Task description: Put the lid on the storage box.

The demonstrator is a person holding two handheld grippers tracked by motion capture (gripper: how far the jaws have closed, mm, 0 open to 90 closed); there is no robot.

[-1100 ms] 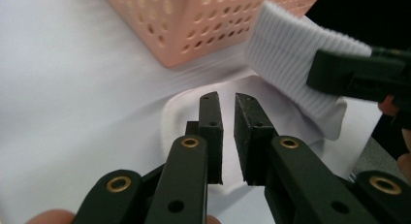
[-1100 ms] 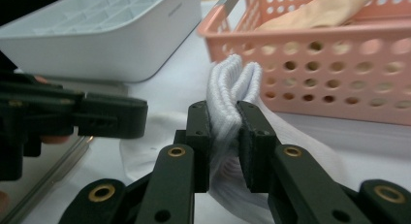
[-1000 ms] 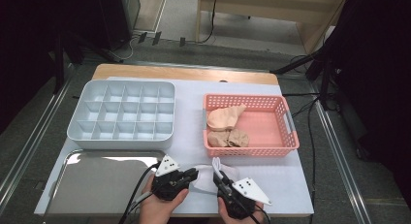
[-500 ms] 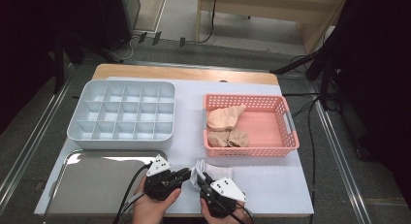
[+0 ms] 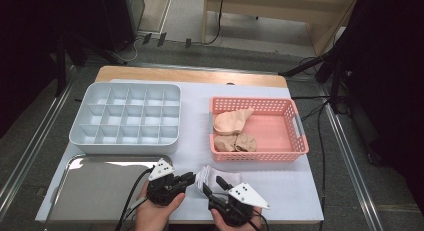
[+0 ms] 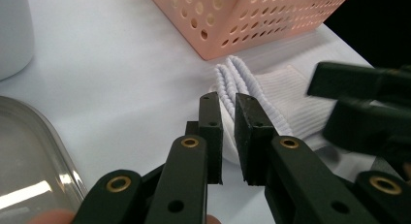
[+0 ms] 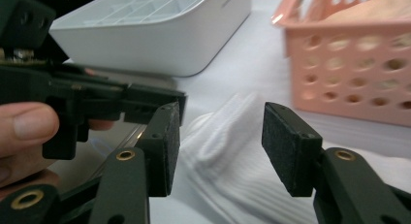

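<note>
Standing nearly shut with a narrow gap, the jaws of the left gripper (image 6: 228, 136) are seen at the ribbed cuff of a white sock (image 6: 286, 103), gripping nothing. The right gripper (image 7: 220, 146) is held wide open over that sock, which lies on the table (image 5: 280, 191) before the pink basket (image 5: 295, 153).

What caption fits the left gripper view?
Left gripper jaws nearly closed beside a white ribbed sock near the pink plastic basket.

The left gripper (image 5: 191, 178) points right with jaws nearly closed; the right gripper (image 5: 214, 186) angles up-left, jaws apart, tips close together.
</note>
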